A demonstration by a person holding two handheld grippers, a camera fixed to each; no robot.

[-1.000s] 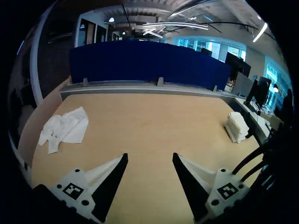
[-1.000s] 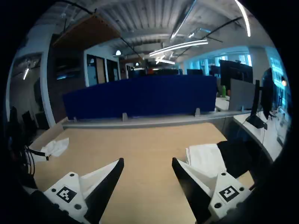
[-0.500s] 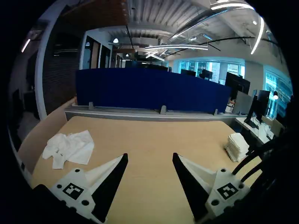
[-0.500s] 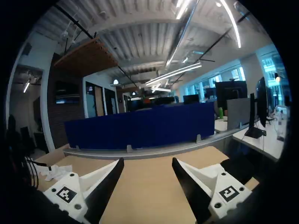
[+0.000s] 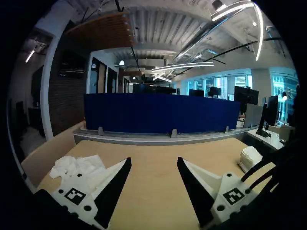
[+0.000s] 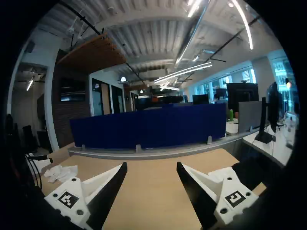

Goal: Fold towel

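The left gripper (image 5: 152,180) stands released, its two fingers spread wide with nothing but bare wood between them, and the gap is the same as a second ago. The right gripper (image 6: 151,184) is likewise spread and empty, its spacing unchanged. Both float above the near part of the pale wooden table (image 5: 161,151). The left gripper view has tipped upward over the last second: the tabletop, which filled much of it, now takes a lower band, and far more ceiling and strip lighting show. With that, the crumpled towel (image 5: 76,165) on the table's left side sits lower in the left gripper view, its near edge now hidden behind the left finger. The stack of folded towels (image 5: 250,157) lies at the table's right edge, well apart from the crumpled one. In the right gripper view the crumpled towel shows small at far left. The blue partition (image 5: 161,113) runs along the table's far edge, with monitors (image 5: 268,111) to the right.
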